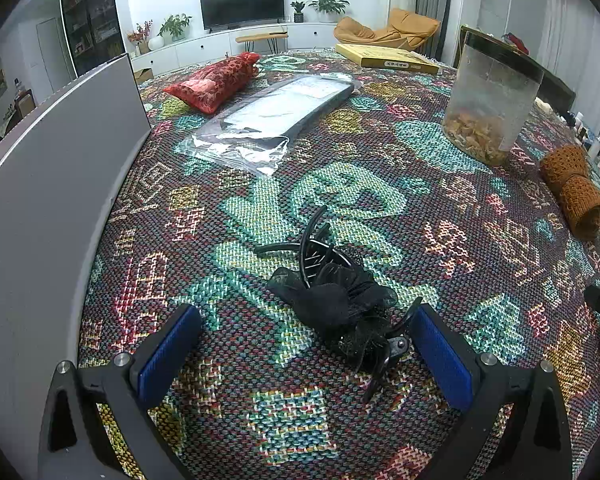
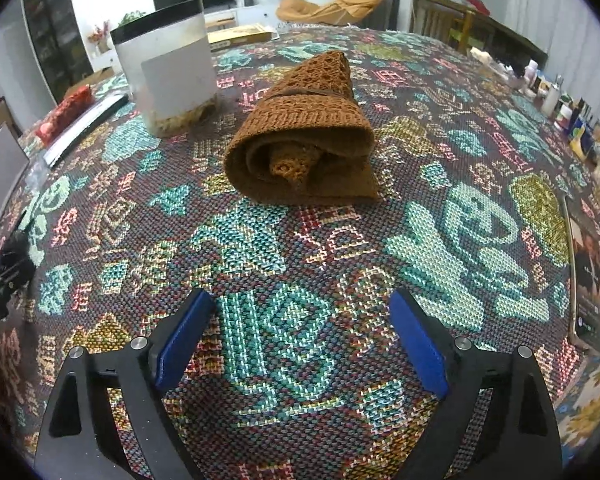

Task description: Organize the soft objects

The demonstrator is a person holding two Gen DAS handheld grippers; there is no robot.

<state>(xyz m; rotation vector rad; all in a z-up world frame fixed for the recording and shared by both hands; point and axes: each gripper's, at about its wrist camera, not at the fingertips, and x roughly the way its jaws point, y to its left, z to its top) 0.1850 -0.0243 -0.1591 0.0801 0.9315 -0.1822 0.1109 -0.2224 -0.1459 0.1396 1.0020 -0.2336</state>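
A black lace bundle with a black claw hair clip (image 1: 336, 296) lies on the patterned tablecloth (image 1: 300, 420). It sits just ahead of my left gripper (image 1: 306, 330), nearer the right pad (image 1: 440, 356); the jaws stand wide and press on nothing. A rolled brown knitted piece (image 2: 304, 144) with a band around it rests on the cloth (image 2: 280, 344) in the right wrist view, well ahead of my right gripper (image 2: 302, 320), which is open and empty. The same brown roll (image 1: 572, 188) shows at the far right of the left wrist view.
A clear jar with a dark lid (image 1: 492, 100) holds dried bits. A red patterned pouch (image 1: 216, 80), a plastic-wrapped dark item (image 1: 272, 116) and a flat yellow box (image 1: 384, 58) lie farther back. A grey board (image 1: 52, 184) stands at left. A phone (image 2: 588, 276) and bottles (image 2: 556, 96) line the right edge.
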